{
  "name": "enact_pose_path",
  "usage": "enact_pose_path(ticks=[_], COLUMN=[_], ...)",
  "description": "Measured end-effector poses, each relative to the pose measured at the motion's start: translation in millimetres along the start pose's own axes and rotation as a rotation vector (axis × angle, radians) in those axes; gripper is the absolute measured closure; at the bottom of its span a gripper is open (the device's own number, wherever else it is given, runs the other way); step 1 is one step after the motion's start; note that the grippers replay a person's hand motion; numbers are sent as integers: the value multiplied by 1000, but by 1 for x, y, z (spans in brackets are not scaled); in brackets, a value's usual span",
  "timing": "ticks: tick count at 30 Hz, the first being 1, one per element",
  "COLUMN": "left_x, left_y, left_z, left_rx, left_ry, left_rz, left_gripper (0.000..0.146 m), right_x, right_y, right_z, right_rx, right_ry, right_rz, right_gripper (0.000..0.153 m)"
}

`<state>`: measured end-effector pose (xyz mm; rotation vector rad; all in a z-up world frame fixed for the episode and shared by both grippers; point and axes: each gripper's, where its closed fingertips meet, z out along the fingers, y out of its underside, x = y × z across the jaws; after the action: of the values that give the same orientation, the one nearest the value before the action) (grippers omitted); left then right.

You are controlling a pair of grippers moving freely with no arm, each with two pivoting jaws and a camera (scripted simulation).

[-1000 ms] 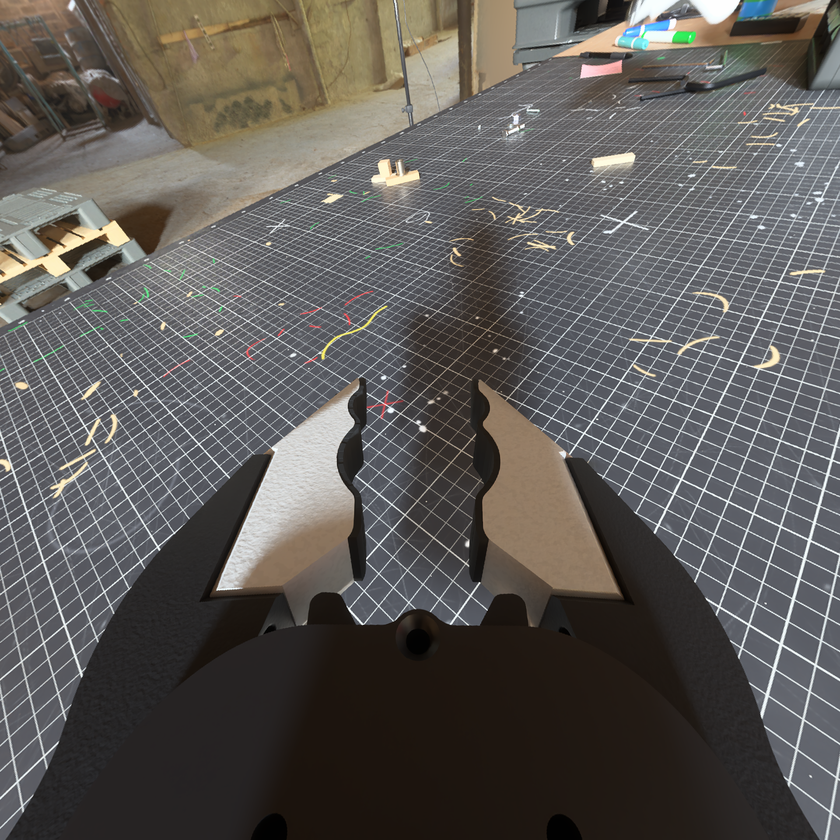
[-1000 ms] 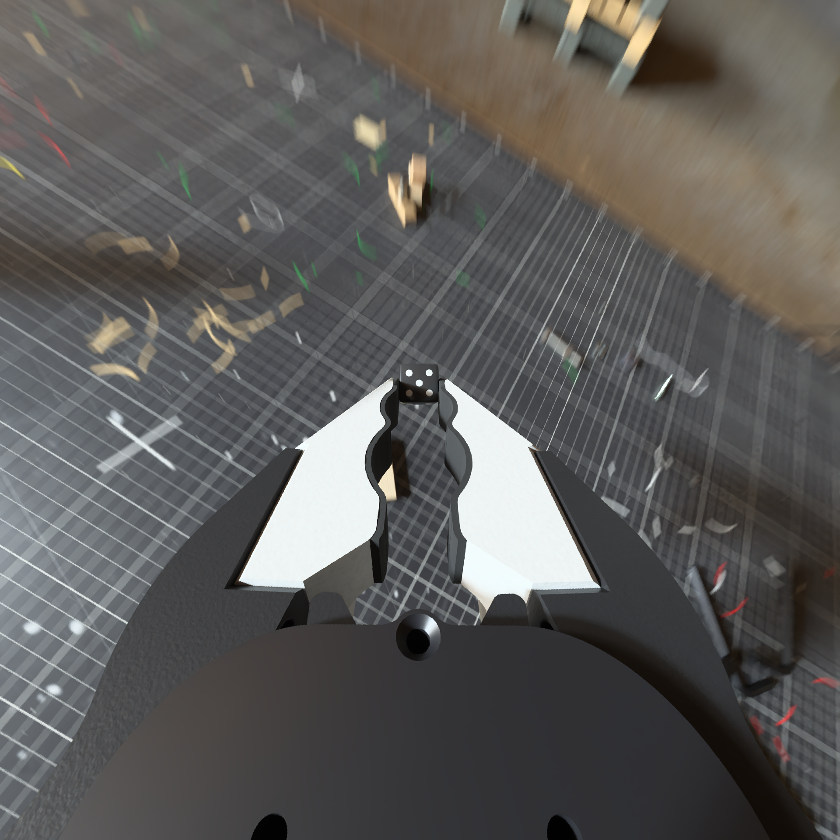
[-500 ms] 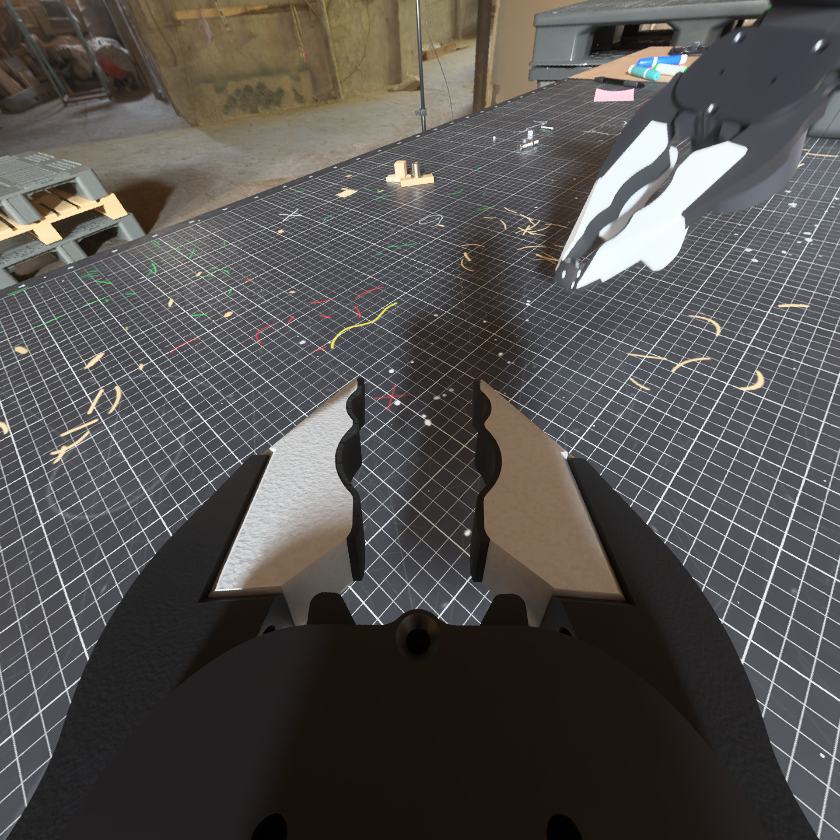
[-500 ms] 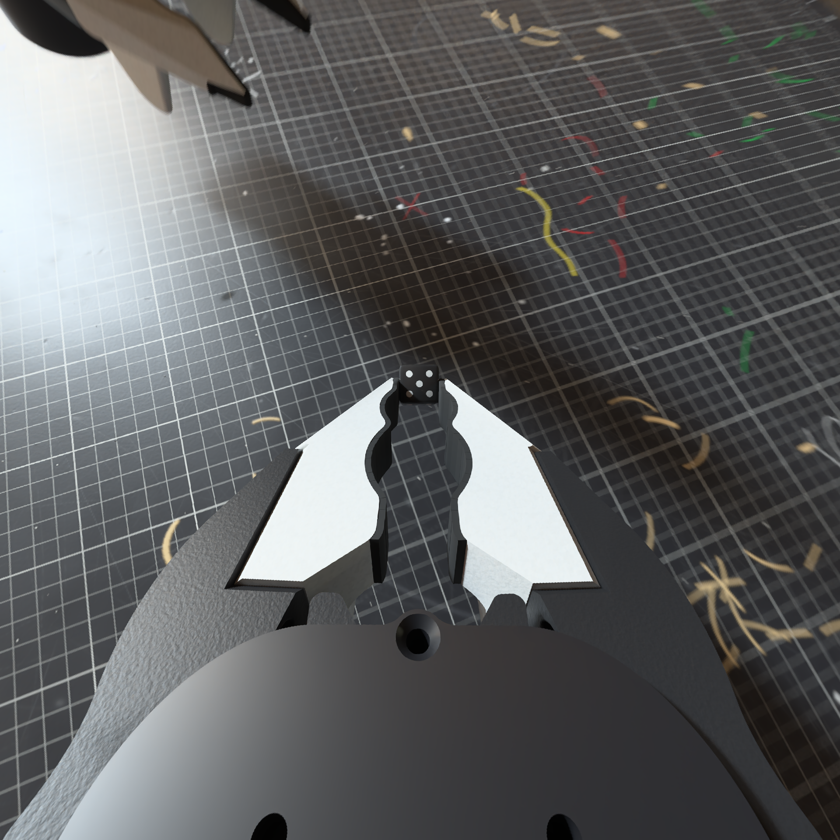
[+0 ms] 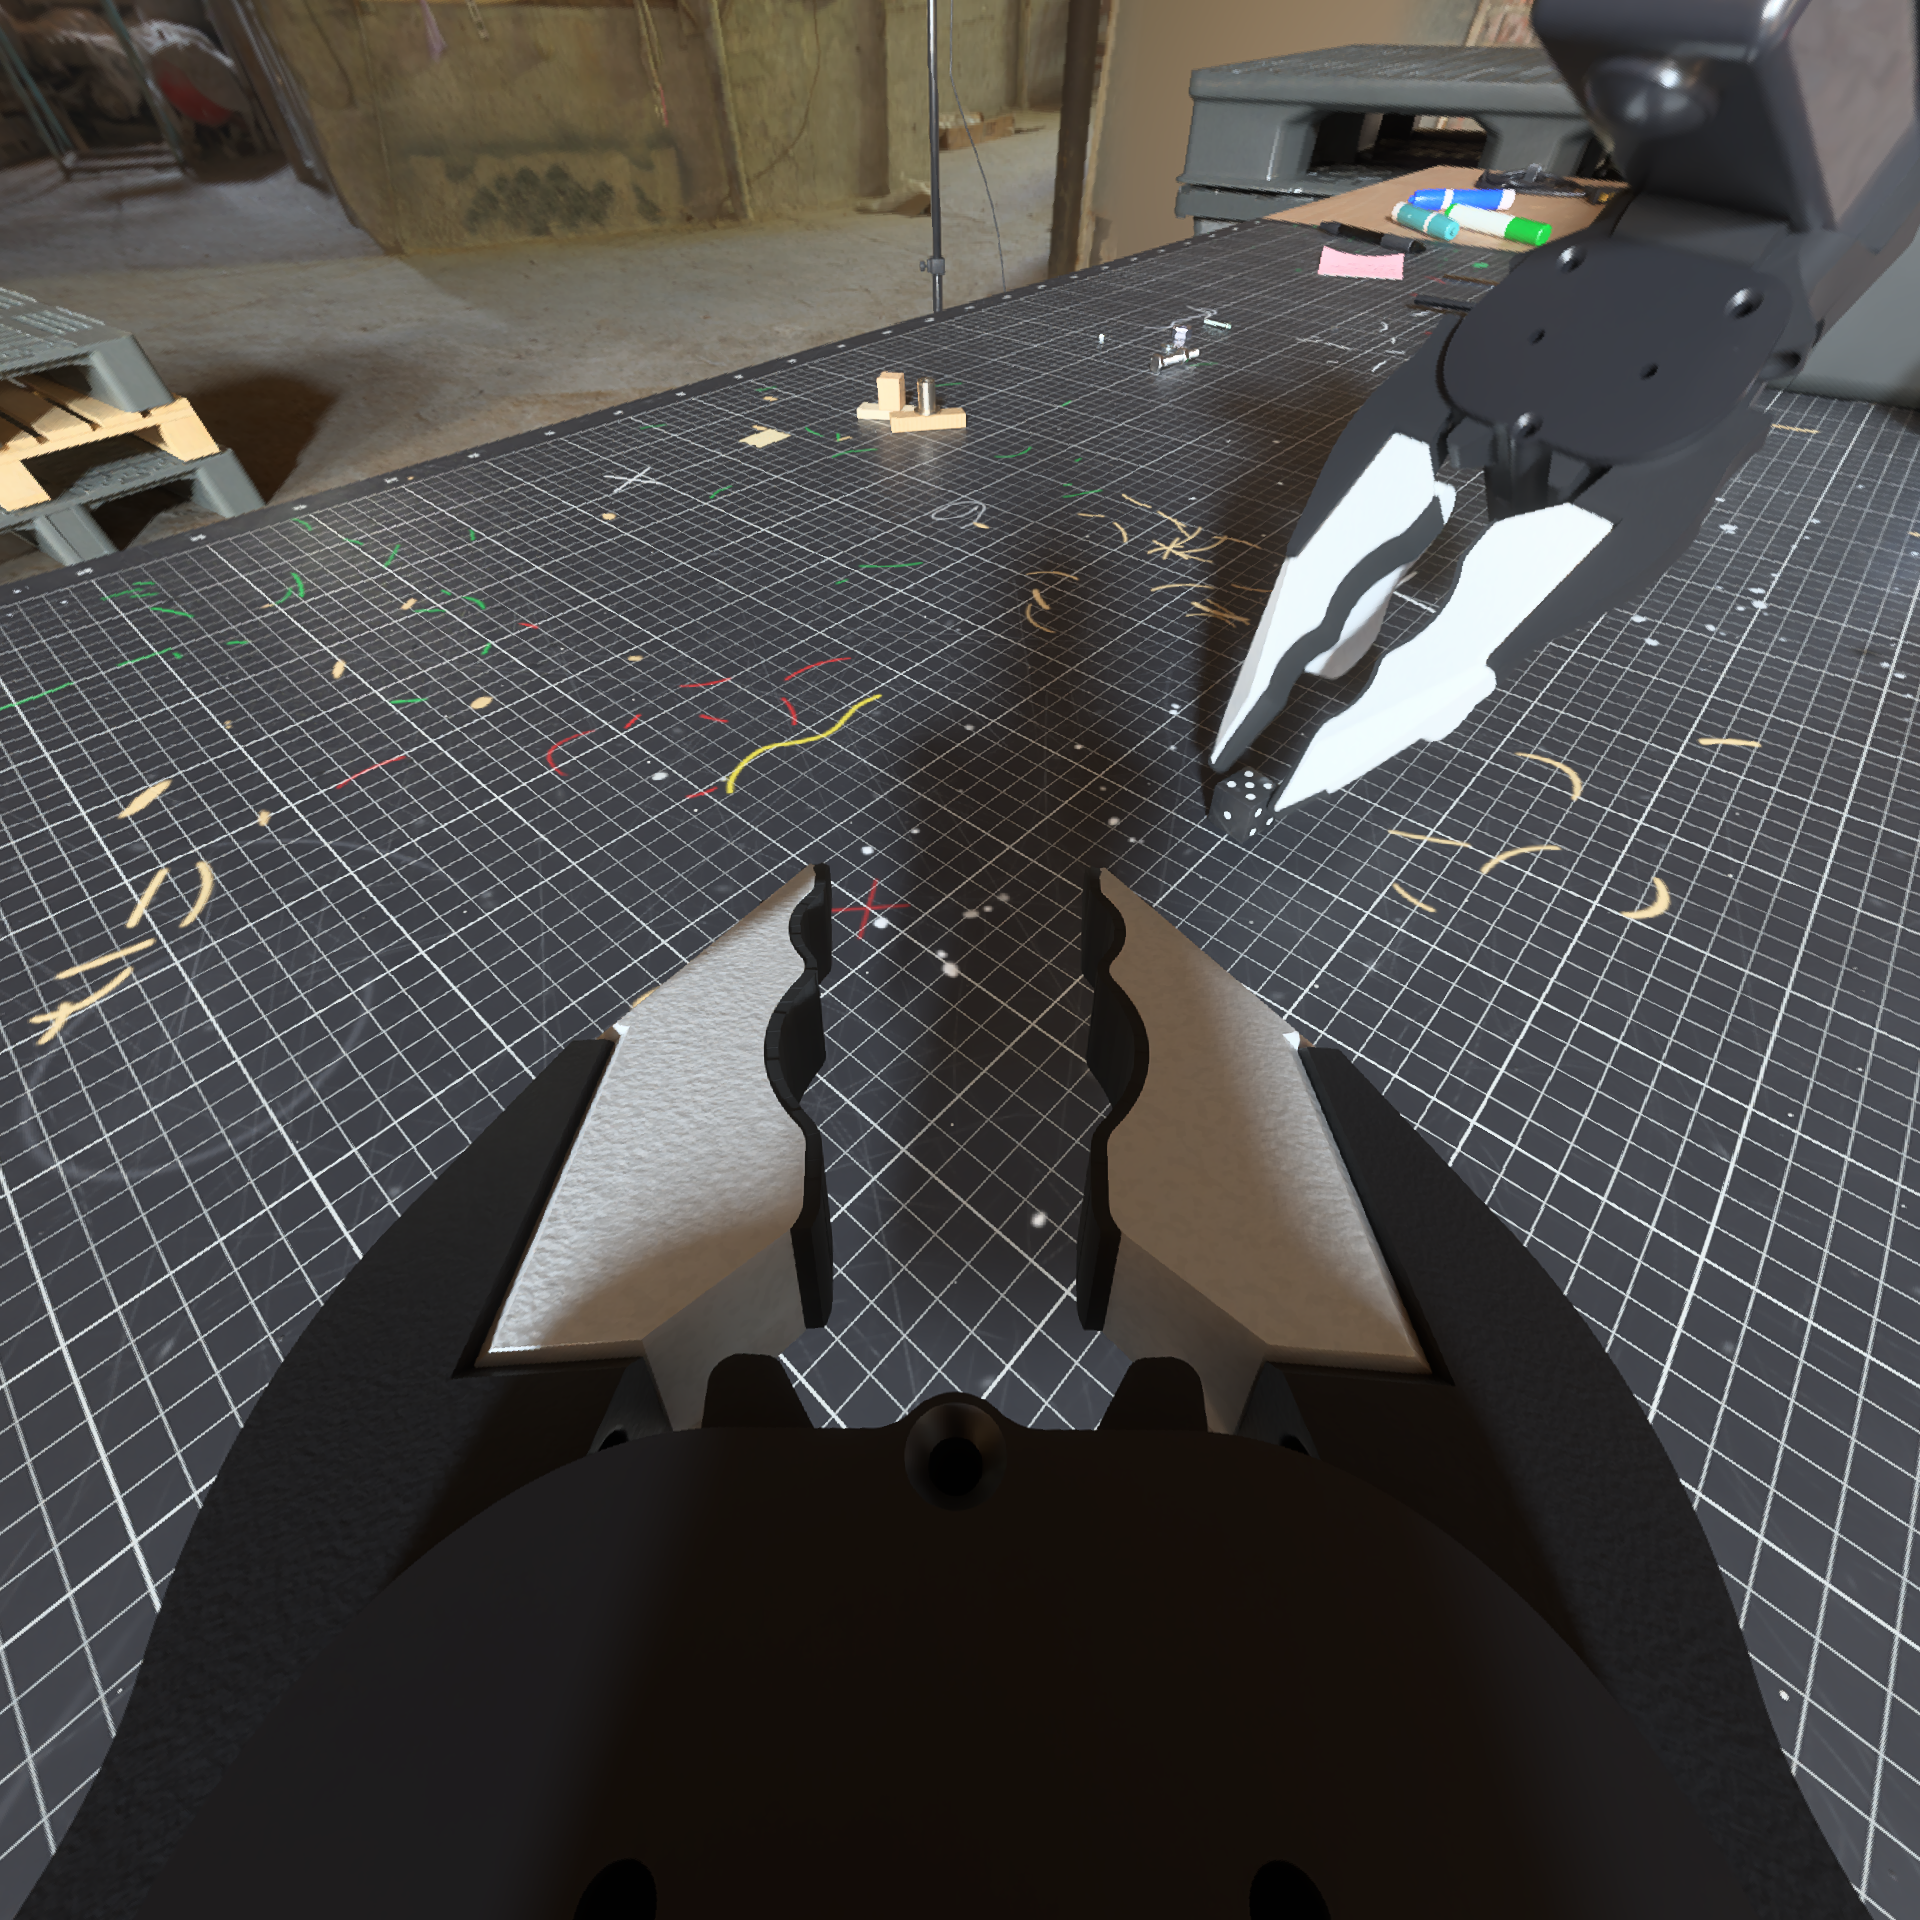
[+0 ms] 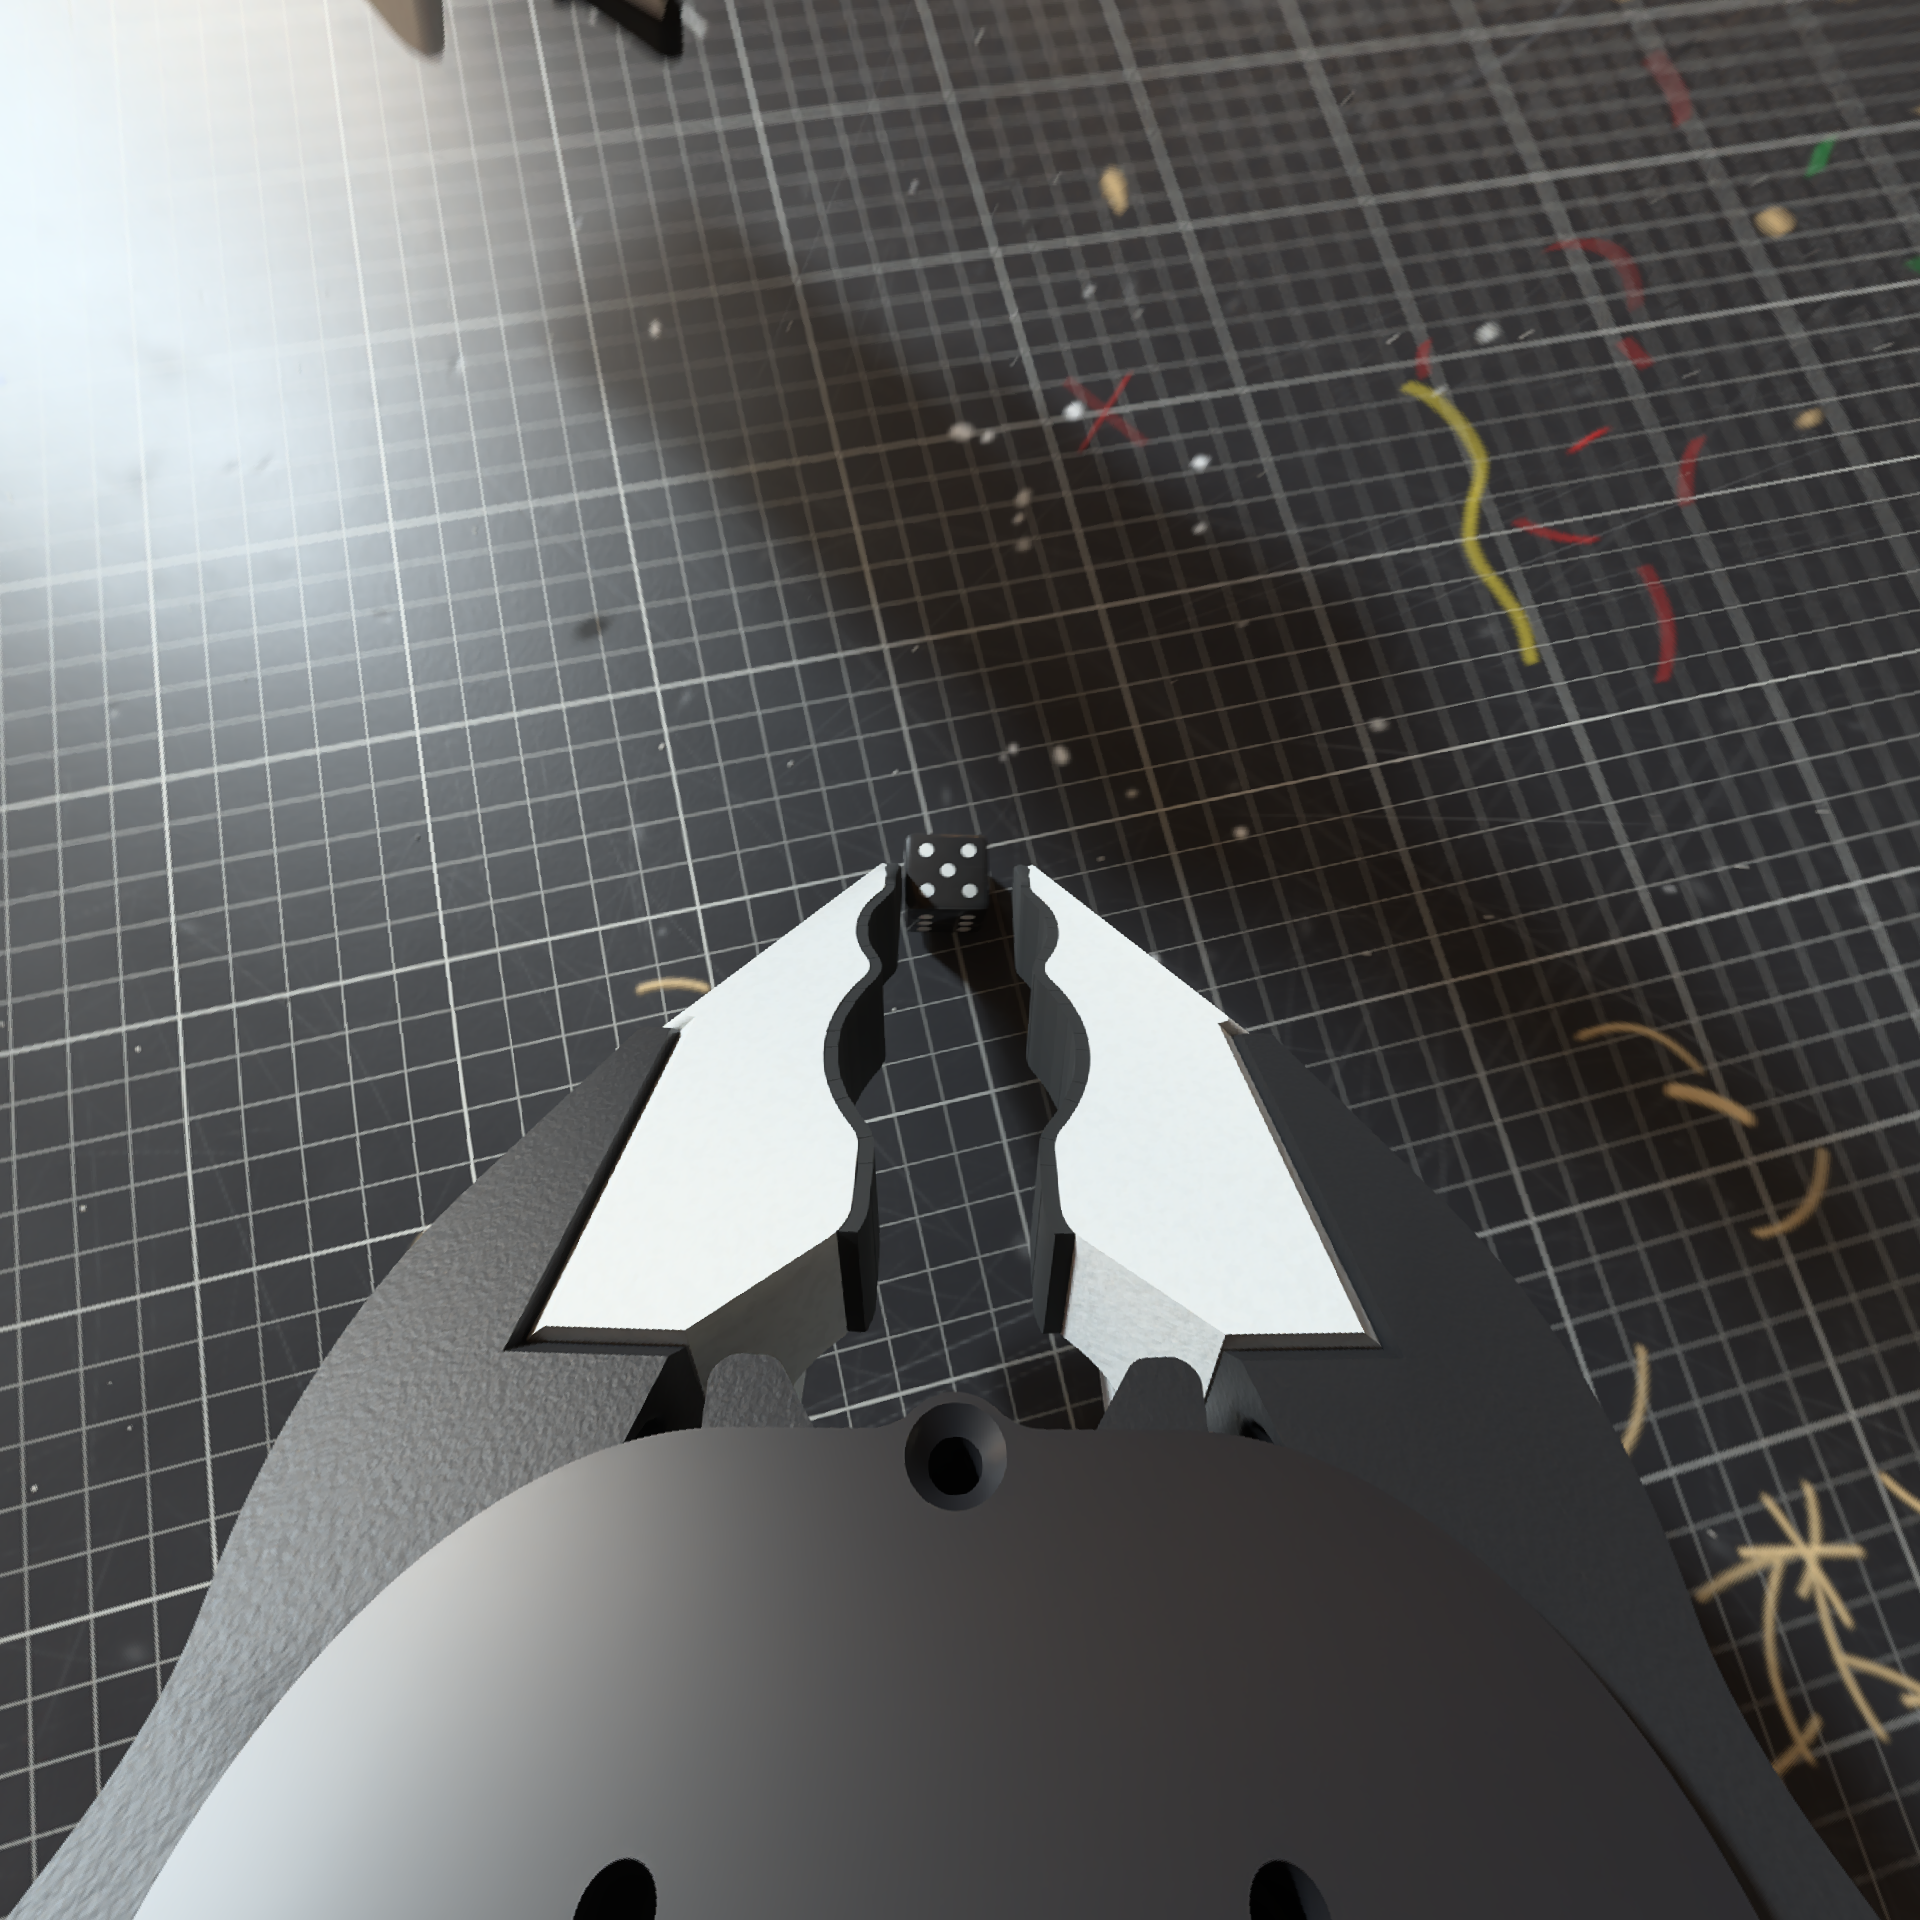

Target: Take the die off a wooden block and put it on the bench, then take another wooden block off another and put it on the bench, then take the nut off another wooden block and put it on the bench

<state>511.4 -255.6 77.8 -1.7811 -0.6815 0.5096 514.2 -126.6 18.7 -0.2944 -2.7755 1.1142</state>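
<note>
Die: the small black cube with white pips (image 6: pixel 943 875) sits on the dark gridded cutting-mat bench (image 6: pixel 416 727), between the fingertips of the right gripper (image 6: pixel 954 883), and appears to rest on the mat with its shadow directly beneath it. The right gripper's jaws stand parted, a visible gap on the right side of the die and the left fingertip close to or just touching it; judged from this, the die is released or on the point of release, not clamped. From the left wrist view the same die (image 5: pixel 1245 803) lies at the tips of the right gripper (image 5: pixel 1252 795), low against the bench (image 5: pixel 520 831). First step: judged as good as complete. Remaining: far across the bench stands a cluster of pale wooden blocks (image 5: pixel 912 407) with a small grey metal nut (image 5: pixel 924 394) upright on one of them; one block appears stacked on another, though the distance makes this uncertain. Neither removal has been done. Left gripper (image 5: pixel 954 899): jaws wide apart, holding nothing, poised over bare mat well apart from the blocks.
</note>
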Motion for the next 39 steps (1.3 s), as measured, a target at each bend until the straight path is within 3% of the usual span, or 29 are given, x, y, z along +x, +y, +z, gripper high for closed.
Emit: enact_pose_path(ticks=[5, 10, 15, 20, 23, 27, 30, 31, 34, 39], left_x=[-1, 0, 2, 2, 3, 3, 2, 1, 0, 1], left_y=[0, 3, 4, 6, 7, 8, 8, 8, 8, 9], left_z=[0, 3, 4, 7, 8, 9, 9, 9, 9, 10], left_rx=[3, -9, -20, -34, -45, -54, -55, -55, -55, -59], left_ry=[-3, -3, -11, -23, -31, -41, -49, -51, -57, -56], left_rz=[1, 2, 21, 40, 54, 69, 72, 71, 71, 72], left_gripper=[98, 98, 98, 98, 98, 97, 98, 98, 98, 98], right_x=[22, 71, 120, 153, 171, 190, 195, 196, 198, 200], right_y=[-30, -55, -21, 36, 61, 80, 82, 83, 86, 87], right_z=[-43, -156, -271, -332, -350, -355, -352, -351, -350, -337], right_rx=[189, 463, 611, 606, 619, 595, 587, 579, 555, 523], right_ry=[101, 345, 611, 829, 924, 988, 995, 997, 1021, 988], right_rz=[36, 111, 257, 360, 421, 474, 473, 470, 455, 454], right_gripper=[120, 119, 120, 119, 114, 94, 92, 99, 146, 152])
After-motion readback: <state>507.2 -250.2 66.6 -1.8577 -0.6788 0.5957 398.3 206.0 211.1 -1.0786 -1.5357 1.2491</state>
